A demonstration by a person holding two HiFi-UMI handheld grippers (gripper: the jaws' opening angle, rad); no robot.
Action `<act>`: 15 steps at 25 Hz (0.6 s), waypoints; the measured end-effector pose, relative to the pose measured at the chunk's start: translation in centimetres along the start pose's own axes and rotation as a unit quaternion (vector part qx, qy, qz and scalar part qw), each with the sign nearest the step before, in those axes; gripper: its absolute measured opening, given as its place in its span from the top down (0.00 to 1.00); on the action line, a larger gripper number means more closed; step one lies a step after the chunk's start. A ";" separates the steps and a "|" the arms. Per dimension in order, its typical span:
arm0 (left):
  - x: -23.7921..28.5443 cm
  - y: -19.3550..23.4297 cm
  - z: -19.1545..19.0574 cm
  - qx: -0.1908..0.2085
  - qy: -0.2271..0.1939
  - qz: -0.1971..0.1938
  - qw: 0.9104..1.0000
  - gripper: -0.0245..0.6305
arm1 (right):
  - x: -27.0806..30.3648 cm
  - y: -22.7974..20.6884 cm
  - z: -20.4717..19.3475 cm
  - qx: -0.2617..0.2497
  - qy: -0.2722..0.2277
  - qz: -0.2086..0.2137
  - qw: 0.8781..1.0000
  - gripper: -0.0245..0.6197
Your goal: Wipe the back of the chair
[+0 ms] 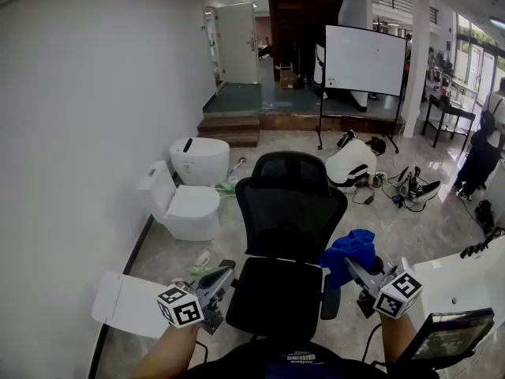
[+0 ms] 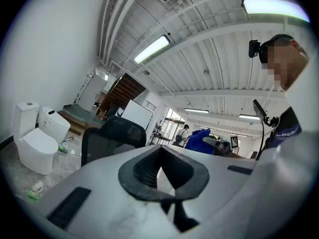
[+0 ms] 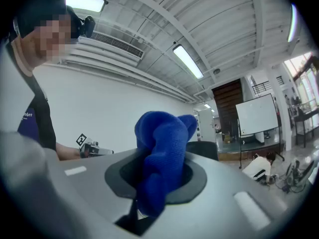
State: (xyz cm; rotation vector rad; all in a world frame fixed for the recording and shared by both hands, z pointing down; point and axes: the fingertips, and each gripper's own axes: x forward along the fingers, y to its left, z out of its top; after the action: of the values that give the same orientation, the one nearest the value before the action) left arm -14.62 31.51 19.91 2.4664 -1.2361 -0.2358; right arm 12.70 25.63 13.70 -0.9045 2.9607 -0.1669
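Currently, we hold both grippers low in front of the black mesh office chair [image 1: 288,212], whose seat is nearest to us and whose backrest stands upright beyond it.

1. Right gripper [image 1: 353,267]: positioned at the chair's right side, level with the seat. Its jaws are clamped on a blue cloth [image 1: 351,251]. In the right gripper view the cloth fills the opening between the dark pads and bunches up above them. In the head view the cloth lies just beside the lower right edge of the backrest. We cannot determine from any view whether it touches the chair.

2. Left gripper [image 1: 225,275]: positioned at the chair's front left corner, just beside the seat edge. In the left gripper view its jaws are brought together, the dark pads meet at their near ends, and nothing sits between them.

3. Surroundings, referenced to the chair:
- Two white toilets [image 1: 189,210] stand on the floor to the left of the chair, against the white wall.
- A person [image 1: 351,163] in a white top crouches on the floor behind the chair, to its right.
- A whiteboard [image 1: 364,60] on a stand is farther behind the chair.
- Wooden steps [image 1: 229,129] rise behind the chair, to its left.
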 end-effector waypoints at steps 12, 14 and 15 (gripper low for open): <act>-0.3 2.3 -2.0 -0.010 0.006 0.023 1.000 0.96 | 5.7 -2.8 0.2 -0.069 0.017 0.016 0.997 0.84; -0.8 4.4 -2.0 -0.017 0.007 0.021 1.000 0.96 | 8.3 -2.8 0.1 -0.080 0.019 0.014 0.997 0.84; -1.1 5.9 -1.8 -0.021 0.007 0.018 1.000 0.96 | 10.0 -2.8 0.1 -0.084 0.020 0.011 0.996 0.84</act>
State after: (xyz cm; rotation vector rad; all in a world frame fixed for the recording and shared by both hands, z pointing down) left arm -19.02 29.60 23.87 2.4027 -1.2565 -0.2319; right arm 6.02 17.70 13.87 -0.8946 3.0579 0.0678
